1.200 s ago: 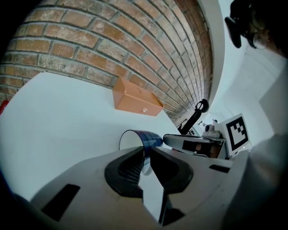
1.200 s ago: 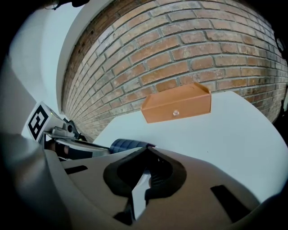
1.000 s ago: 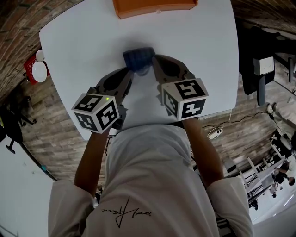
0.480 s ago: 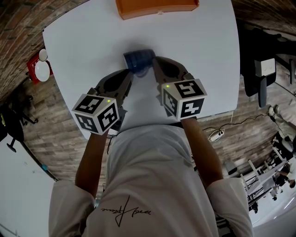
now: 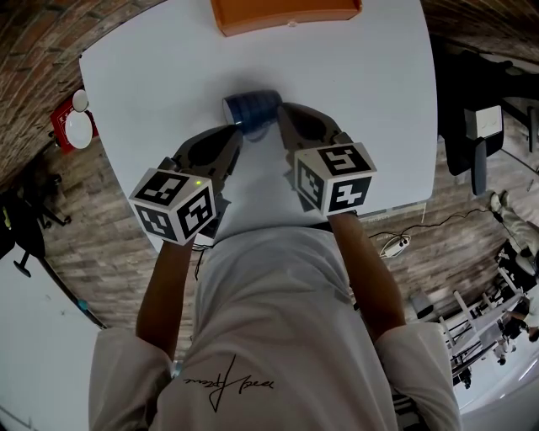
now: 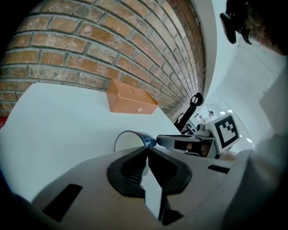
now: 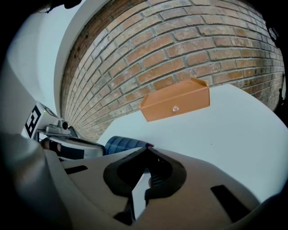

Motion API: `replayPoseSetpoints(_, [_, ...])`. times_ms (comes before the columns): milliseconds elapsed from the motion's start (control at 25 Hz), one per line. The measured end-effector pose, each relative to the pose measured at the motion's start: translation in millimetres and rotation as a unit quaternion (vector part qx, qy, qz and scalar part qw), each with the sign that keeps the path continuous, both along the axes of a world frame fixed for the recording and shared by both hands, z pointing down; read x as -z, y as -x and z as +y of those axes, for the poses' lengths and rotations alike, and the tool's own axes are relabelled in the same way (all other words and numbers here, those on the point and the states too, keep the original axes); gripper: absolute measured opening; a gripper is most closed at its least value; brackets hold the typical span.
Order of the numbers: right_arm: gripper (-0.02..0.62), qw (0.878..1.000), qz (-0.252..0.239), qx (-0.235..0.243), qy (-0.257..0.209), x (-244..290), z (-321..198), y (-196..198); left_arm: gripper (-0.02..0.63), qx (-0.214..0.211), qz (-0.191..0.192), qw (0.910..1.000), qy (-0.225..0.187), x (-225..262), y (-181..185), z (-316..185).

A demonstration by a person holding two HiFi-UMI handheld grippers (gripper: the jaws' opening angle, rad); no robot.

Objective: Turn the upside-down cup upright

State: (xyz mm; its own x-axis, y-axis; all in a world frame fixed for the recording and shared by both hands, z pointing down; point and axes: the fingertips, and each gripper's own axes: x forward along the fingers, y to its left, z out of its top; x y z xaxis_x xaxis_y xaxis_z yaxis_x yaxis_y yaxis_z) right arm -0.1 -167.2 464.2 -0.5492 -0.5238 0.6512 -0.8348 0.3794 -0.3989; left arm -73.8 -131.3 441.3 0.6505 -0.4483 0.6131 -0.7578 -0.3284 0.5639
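Observation:
A ribbed blue cup [image 5: 251, 109] lies tipped on its side on the white table [image 5: 168, 67]. Its open mouth [image 6: 128, 141] faces my left gripper, and its ribbed wall [image 7: 122, 144] shows in the right gripper view. My left gripper [image 5: 237, 130] is shut, with its tips at the cup's near rim. Shut as well, my right gripper [image 5: 281, 109] rests its tip against the cup's right side. The cup sits between the two tips. I see no cup wall clearly caught inside either pair of jaws.
An orange box [image 5: 282, 12] stands at the table's far edge in front of a brick wall [image 7: 189, 49]. The table's near edge runs just under my grippers. On the floor to the left lies a red and white object [image 5: 67, 125].
The cup was blurred a second ago and has settled a little nearer to me, between the tips. Both grippers have hardly moved.

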Motion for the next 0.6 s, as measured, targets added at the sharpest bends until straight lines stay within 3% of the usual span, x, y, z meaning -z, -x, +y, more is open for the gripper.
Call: replayPoseSetpoints(600, [0.020, 1.000, -0.007, -0.024, 0.007, -3, -2, -10, 0.020, -0.035, 0.006, 0.9993, -0.006, 12, -17, -1])
